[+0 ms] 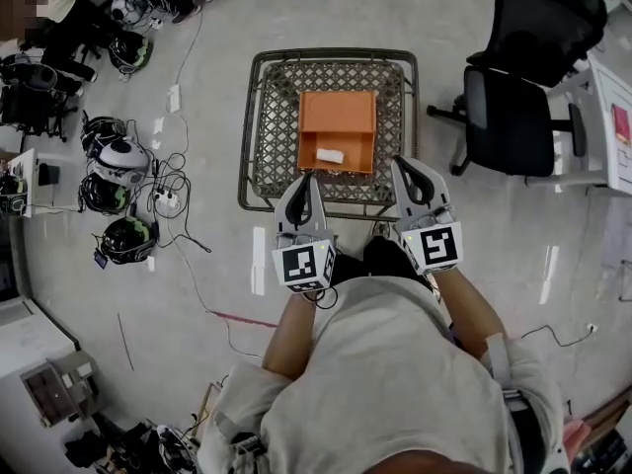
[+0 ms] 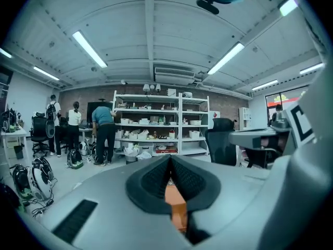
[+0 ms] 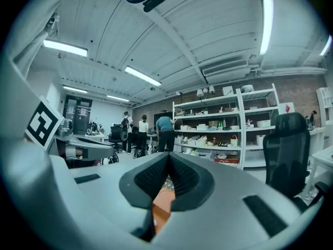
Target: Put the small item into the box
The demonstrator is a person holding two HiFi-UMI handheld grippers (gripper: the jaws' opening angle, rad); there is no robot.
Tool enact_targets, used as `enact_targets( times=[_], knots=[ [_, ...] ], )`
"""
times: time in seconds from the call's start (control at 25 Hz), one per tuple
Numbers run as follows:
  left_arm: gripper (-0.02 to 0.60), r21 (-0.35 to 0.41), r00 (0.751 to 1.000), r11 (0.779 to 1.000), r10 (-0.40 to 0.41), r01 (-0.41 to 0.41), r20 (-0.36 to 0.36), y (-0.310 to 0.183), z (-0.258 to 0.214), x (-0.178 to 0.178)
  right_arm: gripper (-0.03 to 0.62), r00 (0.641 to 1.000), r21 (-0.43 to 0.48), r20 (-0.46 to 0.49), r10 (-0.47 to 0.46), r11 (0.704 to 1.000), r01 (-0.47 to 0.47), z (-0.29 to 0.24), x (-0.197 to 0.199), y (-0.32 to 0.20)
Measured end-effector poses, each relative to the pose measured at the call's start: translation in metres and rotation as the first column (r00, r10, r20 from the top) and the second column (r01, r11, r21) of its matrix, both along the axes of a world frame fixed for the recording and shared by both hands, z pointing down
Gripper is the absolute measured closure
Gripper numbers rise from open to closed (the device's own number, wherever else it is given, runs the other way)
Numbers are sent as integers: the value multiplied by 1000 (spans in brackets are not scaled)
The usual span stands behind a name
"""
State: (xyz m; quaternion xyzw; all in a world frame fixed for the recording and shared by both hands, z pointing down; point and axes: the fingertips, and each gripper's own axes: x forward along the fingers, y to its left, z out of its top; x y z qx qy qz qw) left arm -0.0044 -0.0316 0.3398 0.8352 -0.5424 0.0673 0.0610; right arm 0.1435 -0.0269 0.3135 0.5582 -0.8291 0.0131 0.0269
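Observation:
An orange box (image 1: 338, 129) lies open on a wire mesh table (image 1: 265, 117). A small white item (image 1: 330, 155) rests inside it near the front wall. My left gripper (image 1: 309, 181) hovers at the table's near edge, just left of the box's front, its jaws shut with nothing between them. On the other side, my right gripper (image 1: 403, 169) sits beside the box's front right corner, also shut and empty. In the left gripper view the black pads (image 2: 156, 178) meet, with the orange box (image 2: 176, 204) showing below. In the right gripper view the pads (image 3: 156, 176) meet over the same box (image 3: 162, 204).
Two black office chairs (image 1: 509, 117) stand right of the table beside a white desk (image 1: 612, 117). Helmets (image 1: 123, 237) and cables (image 1: 173, 191) lie on the floor at left. Shelves (image 2: 156, 124) and standing people (image 2: 104, 134) fill the far end of the room.

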Motion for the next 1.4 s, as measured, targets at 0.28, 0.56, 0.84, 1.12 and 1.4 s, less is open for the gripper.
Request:
enact_targets(
  times=[0.28, 0.56, 0.84, 1.12, 1.4],
  knots=[
    [575, 91, 998, 995, 54, -52, -14, 22, -35, -26, 591, 997, 113, -8, 74, 991, -73, -37, -12, 29],
    [575, 139, 996, 987, 90, -86, -24, 39, -59, -42, 591, 995, 133, -7, 101, 986, -99, -61, -34, 52],
    [575, 145, 993, 983, 114, -109, -31, 45, -58, -48, 591, 994, 153, -20, 104, 983, -99, -68, -49, 59],
    [575, 143, 992, 983, 124, -118, -33, 40, -56, -50, 592, 995, 136, -20, 102, 986, -98, -68, -58, 55],
    [575, 151, 989, 979, 145, -138, -36, 31, -63, -46, 591, 993, 128, -44, 108, 987, -101, -67, -57, 46]
  ],
)
